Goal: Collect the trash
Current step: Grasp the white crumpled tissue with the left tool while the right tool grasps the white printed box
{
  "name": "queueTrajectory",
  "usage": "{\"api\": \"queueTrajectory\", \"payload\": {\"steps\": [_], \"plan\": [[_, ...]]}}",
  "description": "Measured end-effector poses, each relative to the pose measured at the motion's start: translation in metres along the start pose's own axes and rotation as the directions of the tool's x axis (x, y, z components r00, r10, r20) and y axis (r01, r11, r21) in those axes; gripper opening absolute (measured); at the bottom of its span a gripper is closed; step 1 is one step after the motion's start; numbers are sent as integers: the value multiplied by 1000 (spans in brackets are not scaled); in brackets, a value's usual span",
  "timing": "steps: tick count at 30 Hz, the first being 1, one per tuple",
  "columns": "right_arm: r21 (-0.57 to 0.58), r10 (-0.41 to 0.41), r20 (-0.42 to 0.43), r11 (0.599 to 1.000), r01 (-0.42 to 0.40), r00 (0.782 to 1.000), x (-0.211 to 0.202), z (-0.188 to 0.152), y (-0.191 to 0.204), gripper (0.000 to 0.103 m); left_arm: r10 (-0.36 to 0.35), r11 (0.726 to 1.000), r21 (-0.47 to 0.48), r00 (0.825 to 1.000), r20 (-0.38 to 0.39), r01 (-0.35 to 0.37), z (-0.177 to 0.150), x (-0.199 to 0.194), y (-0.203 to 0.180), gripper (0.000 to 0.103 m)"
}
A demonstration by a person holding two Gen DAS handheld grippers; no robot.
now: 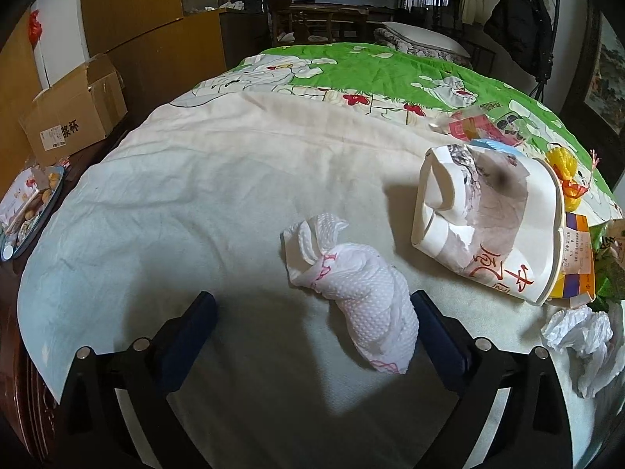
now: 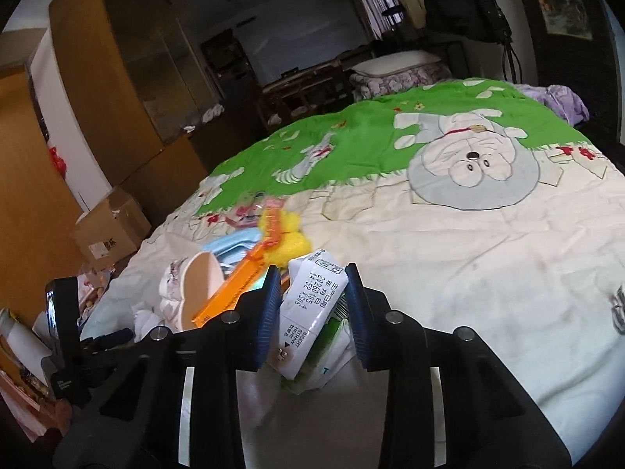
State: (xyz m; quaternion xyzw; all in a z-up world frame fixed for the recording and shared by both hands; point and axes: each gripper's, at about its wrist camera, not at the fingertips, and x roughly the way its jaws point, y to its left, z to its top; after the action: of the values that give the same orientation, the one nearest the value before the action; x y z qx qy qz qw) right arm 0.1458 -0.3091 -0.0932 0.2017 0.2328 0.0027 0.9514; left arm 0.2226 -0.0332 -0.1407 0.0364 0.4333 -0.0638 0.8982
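A twisted white paper napkin (image 1: 363,305) lies on the pale quilt (image 1: 187,179) between the wide-open fingers of my left gripper (image 1: 312,297), close against the right finger. A crushed paper cup (image 1: 488,226) lies just beyond it, and a crumpled tissue (image 1: 578,336) lies at the right. In the right wrist view my right gripper (image 2: 312,269) is shut on a white drink carton (image 2: 308,305), held above green and white wrappers (image 2: 328,355). Left of it are the paper cup (image 2: 195,289), an orange box (image 2: 230,293) and a yellow bag (image 2: 285,234).
A pink wrapper (image 1: 480,127), a yellow bag (image 1: 562,164) and an orange and purple box (image 1: 574,258) sit behind the cup. A cardboard box (image 1: 74,117) and a plate of snacks (image 1: 35,203) stand left of the bed. Pillows (image 1: 422,37) lie at its far end.
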Motion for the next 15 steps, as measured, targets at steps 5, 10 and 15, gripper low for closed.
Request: {"api": "queueTrajectory", "payload": {"steps": [5,10,15], "plan": [[20,32,-28,999,-31,999,5,0,-5,43,1,1000,0,1000,0,-1,0,0,0,97],[-11,45,-58,999,-46,997,13,-9,6,58,2,1000,1,1000,0,-2,0,0,-1,97],[-46,41,-58,998,-43,997,12,-11,15,65,1,1000,0,1000,0,-1,0,0,-1,97]]}}
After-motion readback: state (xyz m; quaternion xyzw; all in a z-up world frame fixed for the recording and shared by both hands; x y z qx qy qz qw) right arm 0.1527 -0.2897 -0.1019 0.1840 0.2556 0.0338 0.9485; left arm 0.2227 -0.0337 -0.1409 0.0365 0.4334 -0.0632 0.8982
